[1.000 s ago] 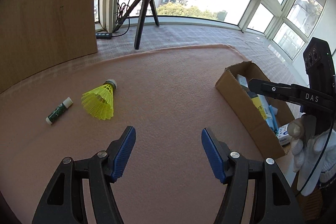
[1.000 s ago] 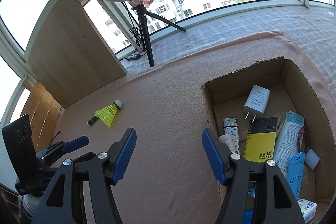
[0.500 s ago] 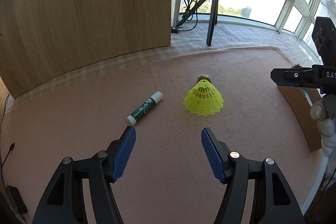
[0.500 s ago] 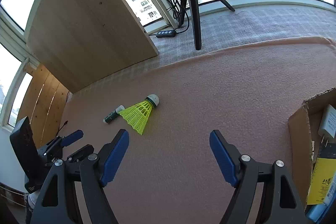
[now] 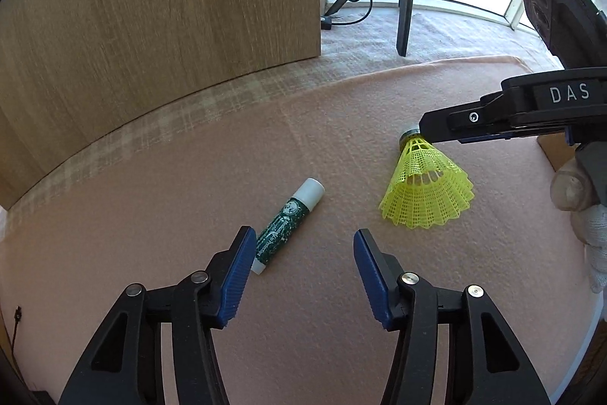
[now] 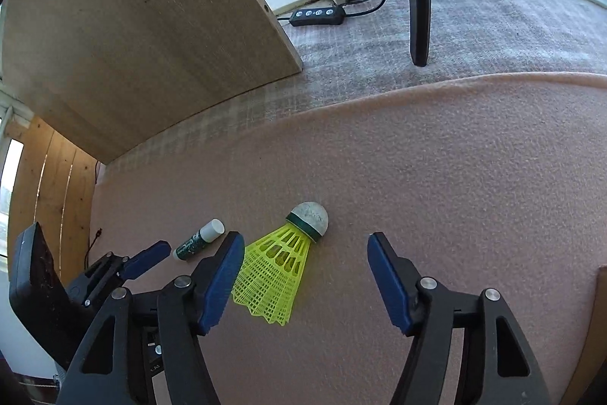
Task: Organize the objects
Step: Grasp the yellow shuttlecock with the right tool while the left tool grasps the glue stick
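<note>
A green lip balm stick with white ends (image 5: 285, 222) lies on the pink mat just ahead of my open left gripper (image 5: 301, 255), close to its left finger. A yellow plastic shuttlecock (image 5: 426, 192) lies to its right. In the right wrist view the shuttlecock (image 6: 279, 266) lies between the fingers of my open right gripper (image 6: 303, 260), nearer the left finger, with its cork tip pointing away. The lip balm (image 6: 198, 243) is left of it. Both grippers are empty.
A wooden panel (image 5: 151, 18) stands at the back left. A tripod leg (image 5: 405, 6) and a cable with its remote (image 6: 318, 14) are on the grey floor beyond the mat. A cardboard box edge (image 6: 597, 321) shows at the far right.
Both grippers have moved left and down toward the two objects. The shuttlecock now sits between the right gripper's fingers and the lip balm by the left gripper's finger. The box has slid out of view.
</note>
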### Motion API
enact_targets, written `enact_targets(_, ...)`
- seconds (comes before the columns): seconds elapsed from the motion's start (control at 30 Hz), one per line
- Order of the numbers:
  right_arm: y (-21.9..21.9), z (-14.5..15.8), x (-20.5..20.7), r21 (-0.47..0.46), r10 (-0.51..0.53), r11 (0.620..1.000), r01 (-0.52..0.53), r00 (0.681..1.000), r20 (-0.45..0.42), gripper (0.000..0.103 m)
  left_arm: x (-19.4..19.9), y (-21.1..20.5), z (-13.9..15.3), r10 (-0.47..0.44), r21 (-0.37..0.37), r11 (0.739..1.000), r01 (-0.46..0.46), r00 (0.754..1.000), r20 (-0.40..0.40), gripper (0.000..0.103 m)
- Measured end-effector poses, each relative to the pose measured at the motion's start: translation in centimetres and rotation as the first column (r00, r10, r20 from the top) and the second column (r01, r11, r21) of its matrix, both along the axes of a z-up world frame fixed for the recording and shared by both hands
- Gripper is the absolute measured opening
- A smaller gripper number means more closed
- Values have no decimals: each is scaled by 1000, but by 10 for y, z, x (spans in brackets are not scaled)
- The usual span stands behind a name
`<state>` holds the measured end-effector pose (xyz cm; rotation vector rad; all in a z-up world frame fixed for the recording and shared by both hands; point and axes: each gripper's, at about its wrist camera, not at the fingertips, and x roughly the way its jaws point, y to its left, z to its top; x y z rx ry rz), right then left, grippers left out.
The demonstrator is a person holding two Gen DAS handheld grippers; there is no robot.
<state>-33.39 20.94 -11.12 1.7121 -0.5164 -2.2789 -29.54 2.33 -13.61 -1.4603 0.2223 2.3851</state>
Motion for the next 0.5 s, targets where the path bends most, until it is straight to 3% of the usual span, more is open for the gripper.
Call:
enact_targets(0.3,-14,-24,-19,3,-27,1000,27,997,77,51,-13,0,-11,3,-23,1000,-3,1000,22,54)
enact_targets(0.5,-27,-25,-15,28,23,999,-25,997,76,34,-16,0,-18,6,-23,1000,-5,999,42,47)
